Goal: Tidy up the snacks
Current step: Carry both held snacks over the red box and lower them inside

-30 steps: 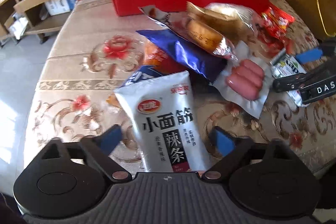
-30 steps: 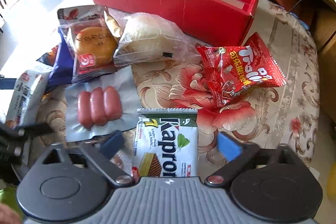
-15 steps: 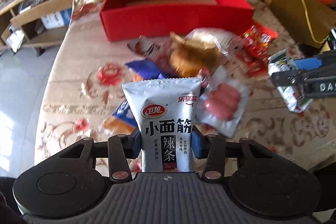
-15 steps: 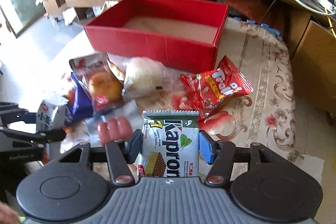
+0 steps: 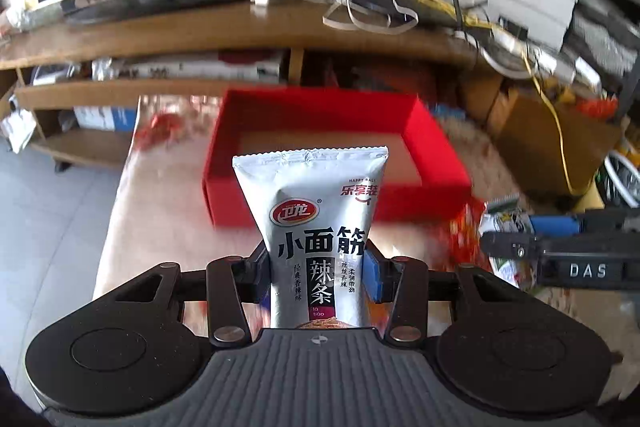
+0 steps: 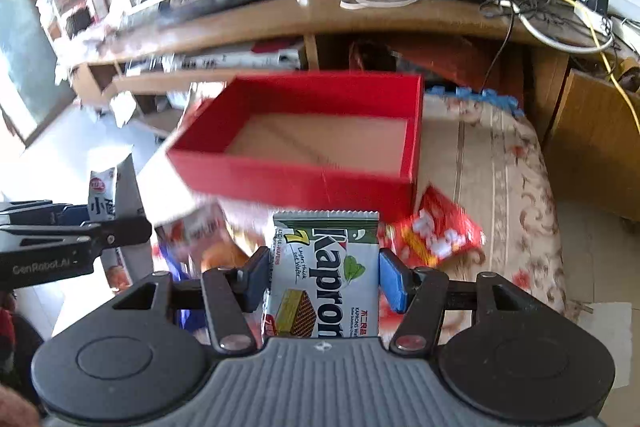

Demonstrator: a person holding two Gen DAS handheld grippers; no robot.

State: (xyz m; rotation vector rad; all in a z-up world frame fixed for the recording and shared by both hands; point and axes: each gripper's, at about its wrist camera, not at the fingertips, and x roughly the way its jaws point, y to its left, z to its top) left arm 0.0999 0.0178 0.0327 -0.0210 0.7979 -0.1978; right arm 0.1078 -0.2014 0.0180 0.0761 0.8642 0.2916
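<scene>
My left gripper point(image 5: 316, 273) is shut on a silver spicy-strip packet point(image 5: 316, 211) and holds it upright in the air, short of the open red box point(image 5: 432, 151). My right gripper point(image 6: 324, 277) is shut on a white and green Kapron wafer packet point(image 6: 332, 267), lifted in front of the same red box point(image 6: 288, 179). The box interior shows only its bare tan floor. Each gripper shows in the other's view: the right gripper point(image 5: 560, 247) at the right edge, the left gripper point(image 6: 80, 231) with its packet at the left edge.
A red candy bag point(image 6: 436, 231) and a wrapped pastry point(image 6: 200, 235) lie on the floral tablecloth point(image 6: 504, 187) below the grippers. A wooden shelf unit point(image 5: 240, 31) with cables and a monitor stands behind the table. A cardboard box point(image 5: 552, 151) sits at the right.
Both grippers closed on their packets and lifted them off the table. Both have risen and tilted up toward the red box, so the snack pile dropped out of view.
</scene>
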